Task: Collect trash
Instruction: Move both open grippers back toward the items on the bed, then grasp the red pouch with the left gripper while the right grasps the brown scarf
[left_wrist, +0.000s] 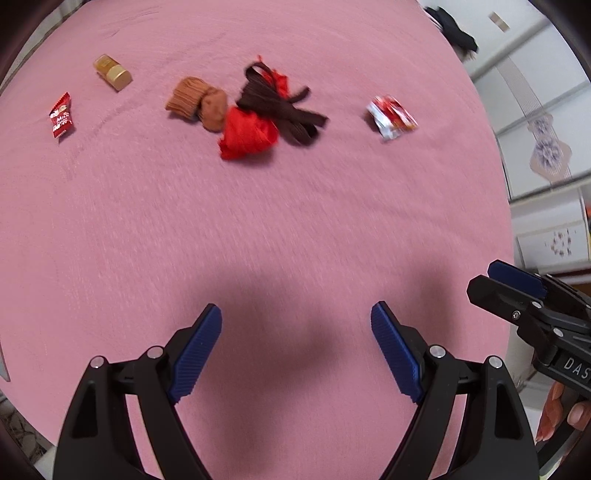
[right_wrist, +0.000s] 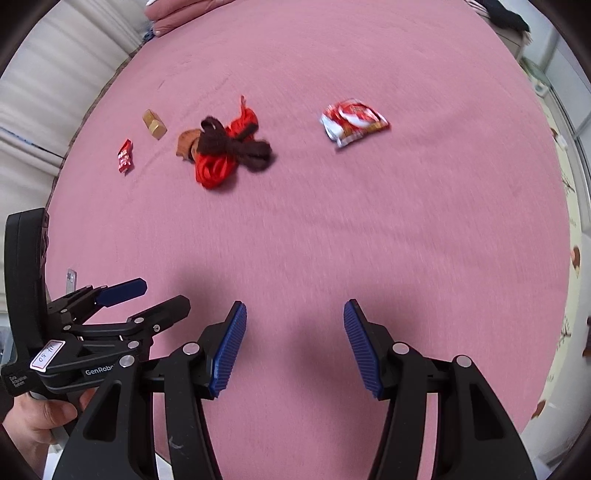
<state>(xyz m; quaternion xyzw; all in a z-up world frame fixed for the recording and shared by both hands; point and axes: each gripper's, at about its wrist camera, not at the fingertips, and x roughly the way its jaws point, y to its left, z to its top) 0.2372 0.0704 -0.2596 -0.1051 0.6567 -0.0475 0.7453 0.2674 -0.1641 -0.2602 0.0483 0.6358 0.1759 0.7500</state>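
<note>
Right wrist view: both grippers, right gripper (right_wrist: 293, 338) and left gripper (left_wrist: 295, 347), gape empty; the crumpled snack wrapper (right_wrist: 352, 122) looks light, crinkly, best pinched at an edge.

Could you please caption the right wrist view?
Open right gripper above pink bedspread, facing wrappers and tangled cords.

Ahead of both tongs, motion blur softens the red-and-white wrapper (left_wrist: 392, 117) (right_wrist: 352, 122), so its print cannot be read. The tangle of red cord (left_wrist: 246, 133) (right_wrist: 216, 167) and dark brown strap (left_wrist: 280, 105) (right_wrist: 236, 146) smears together where they overlap. From the right wrist view, the strap hides most of the brown sock (right_wrist: 186, 144). The small red packet (left_wrist: 61, 116) (right_wrist: 125, 156), far ahead to the left, has lettering too small to read.
</note>
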